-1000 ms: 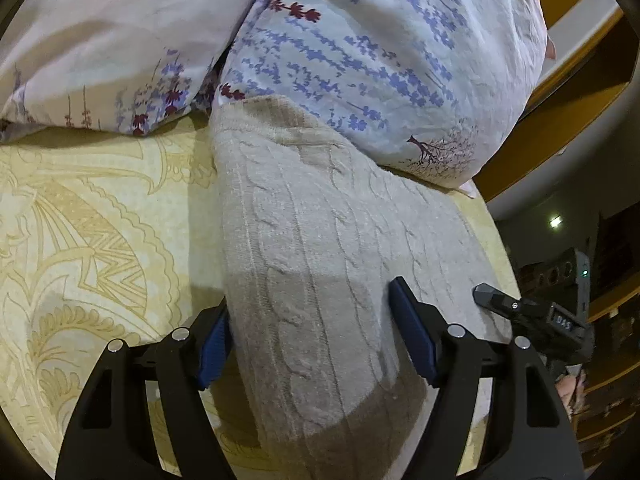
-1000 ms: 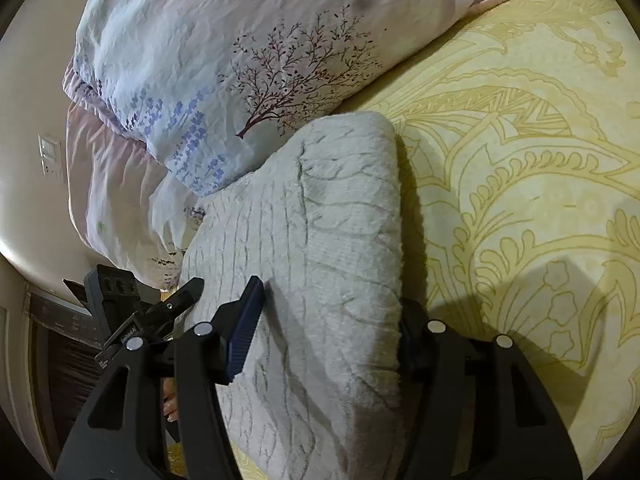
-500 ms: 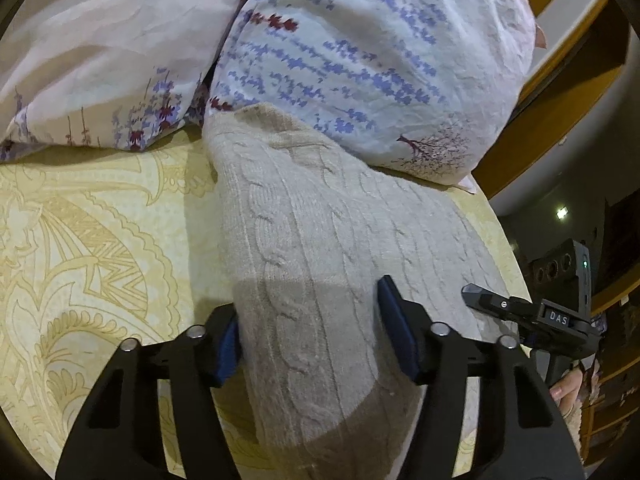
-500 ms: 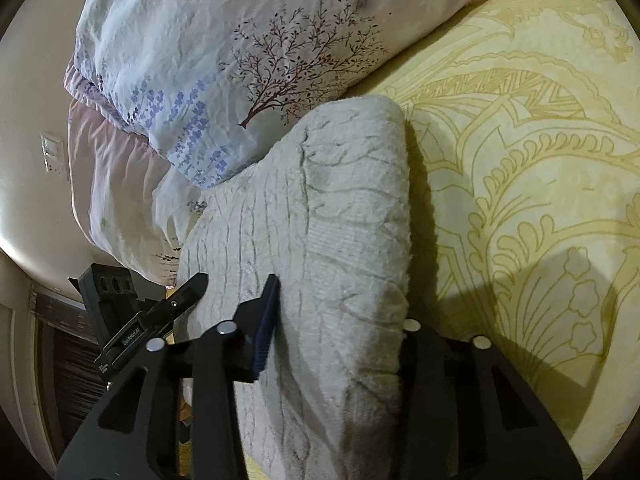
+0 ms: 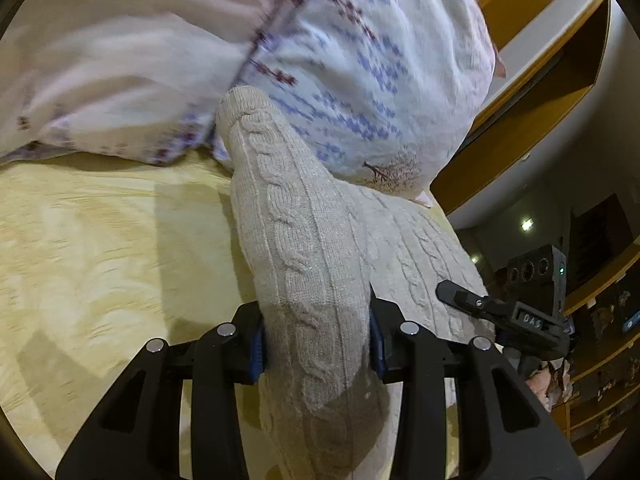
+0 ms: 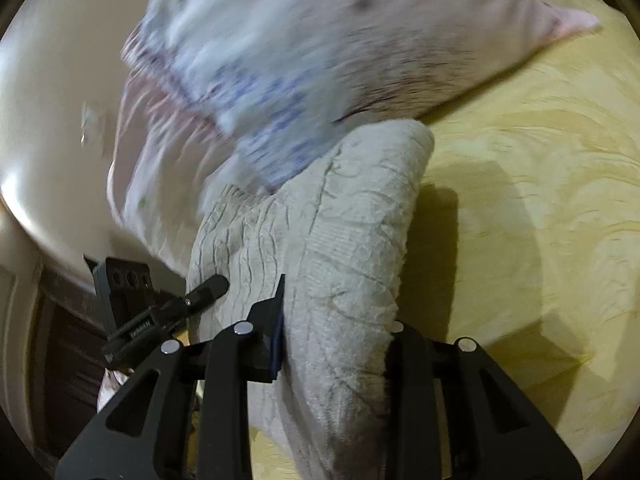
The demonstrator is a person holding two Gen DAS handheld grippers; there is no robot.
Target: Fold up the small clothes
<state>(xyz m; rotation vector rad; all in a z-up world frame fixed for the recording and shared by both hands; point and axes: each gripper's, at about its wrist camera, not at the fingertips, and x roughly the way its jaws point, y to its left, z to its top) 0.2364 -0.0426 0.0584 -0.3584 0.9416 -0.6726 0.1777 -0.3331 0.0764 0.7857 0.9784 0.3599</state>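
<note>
Both the left gripper and right gripper are closing, pads pinching bunched edges of the beige cable-knit sweater lying on the yellow patterned bed against floral pillows.

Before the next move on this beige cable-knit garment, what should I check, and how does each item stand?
1. Left gripper has the beige cable-knit garment between its closing jaws: ok.
2. Right gripper has a bunched edge between its closing jaws: ok.
3. Both edges raised off the yellow patterned bedspread: ok.
4. Garment's far end clear of the floral pillow: not ok, it touches.
5. Grip secure enough to carry: cannot tell.
6. Layers aligned underneath: cannot tell.
</note>
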